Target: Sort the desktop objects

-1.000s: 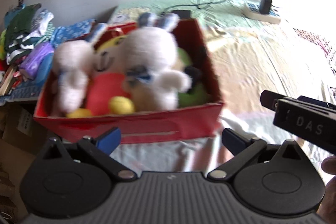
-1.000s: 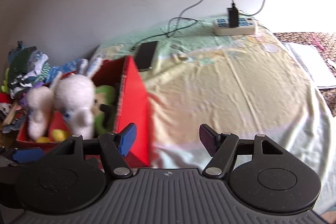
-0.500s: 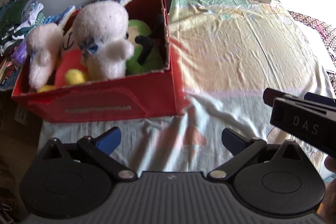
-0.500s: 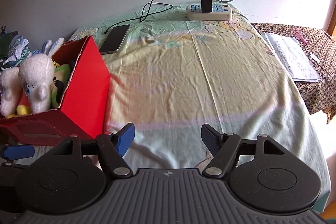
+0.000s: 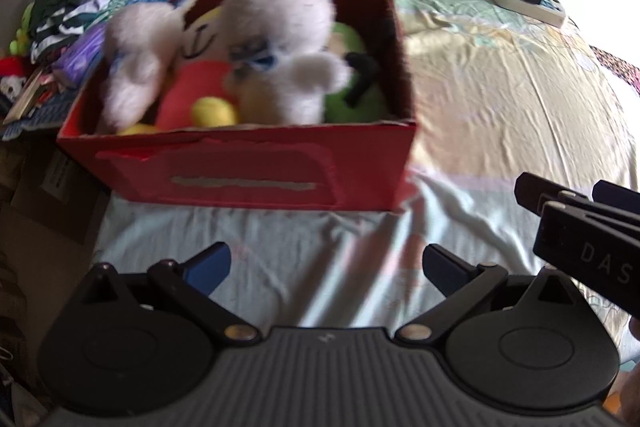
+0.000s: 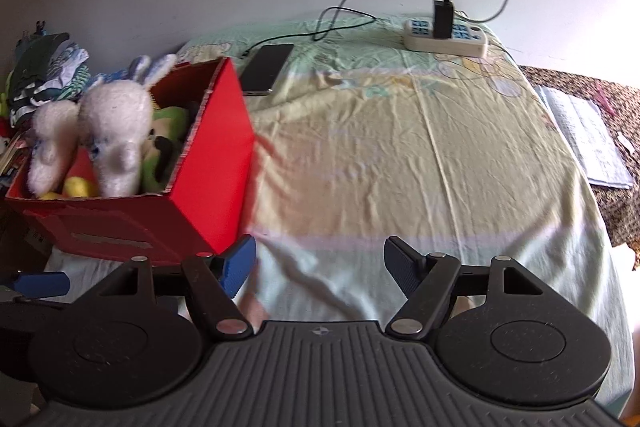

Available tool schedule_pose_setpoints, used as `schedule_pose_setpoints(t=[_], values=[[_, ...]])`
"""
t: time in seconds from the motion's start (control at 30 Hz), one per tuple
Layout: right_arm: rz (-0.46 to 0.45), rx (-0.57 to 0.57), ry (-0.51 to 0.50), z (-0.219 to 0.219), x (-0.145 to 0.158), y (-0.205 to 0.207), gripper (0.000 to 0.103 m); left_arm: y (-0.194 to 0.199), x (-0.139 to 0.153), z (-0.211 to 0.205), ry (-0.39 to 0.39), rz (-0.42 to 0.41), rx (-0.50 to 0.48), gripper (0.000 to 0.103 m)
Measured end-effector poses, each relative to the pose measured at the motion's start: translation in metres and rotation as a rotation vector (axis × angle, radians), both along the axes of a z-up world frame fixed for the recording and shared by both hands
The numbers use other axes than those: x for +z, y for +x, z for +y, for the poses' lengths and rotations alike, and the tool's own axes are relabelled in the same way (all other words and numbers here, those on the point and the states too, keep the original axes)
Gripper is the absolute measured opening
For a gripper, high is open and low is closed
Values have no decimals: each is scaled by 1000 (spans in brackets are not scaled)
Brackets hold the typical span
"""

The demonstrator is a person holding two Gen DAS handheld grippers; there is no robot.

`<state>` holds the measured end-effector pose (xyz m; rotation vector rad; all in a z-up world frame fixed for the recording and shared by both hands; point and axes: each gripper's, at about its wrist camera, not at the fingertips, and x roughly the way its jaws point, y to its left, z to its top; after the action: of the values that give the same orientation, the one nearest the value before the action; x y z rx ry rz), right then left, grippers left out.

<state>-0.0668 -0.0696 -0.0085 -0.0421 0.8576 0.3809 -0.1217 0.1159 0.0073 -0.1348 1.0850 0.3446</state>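
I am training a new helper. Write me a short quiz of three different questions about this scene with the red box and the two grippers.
1. True or false: the red box holds soft toys, among them a large white rabbit.
2. What lies on the sheet just behind the box? A) a phone B) a cup C) a book
3. Fill in: the jaws of the left gripper and the right gripper are both ____ and hold nothing.

Key
1. True.
2. A: the phone, with a cable running towards the power strip.
3. open.
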Motion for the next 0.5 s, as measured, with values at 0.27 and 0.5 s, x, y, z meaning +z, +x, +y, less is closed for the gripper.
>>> schedule_pose_setpoints(t=[0.27,0.5], values=[[-19,39,14,33,16,-12,76,-14,12,38,4,-25,38,102],[-39,69,22,62,28,-23,76,-22,20,67,-3,-38,42,102]])
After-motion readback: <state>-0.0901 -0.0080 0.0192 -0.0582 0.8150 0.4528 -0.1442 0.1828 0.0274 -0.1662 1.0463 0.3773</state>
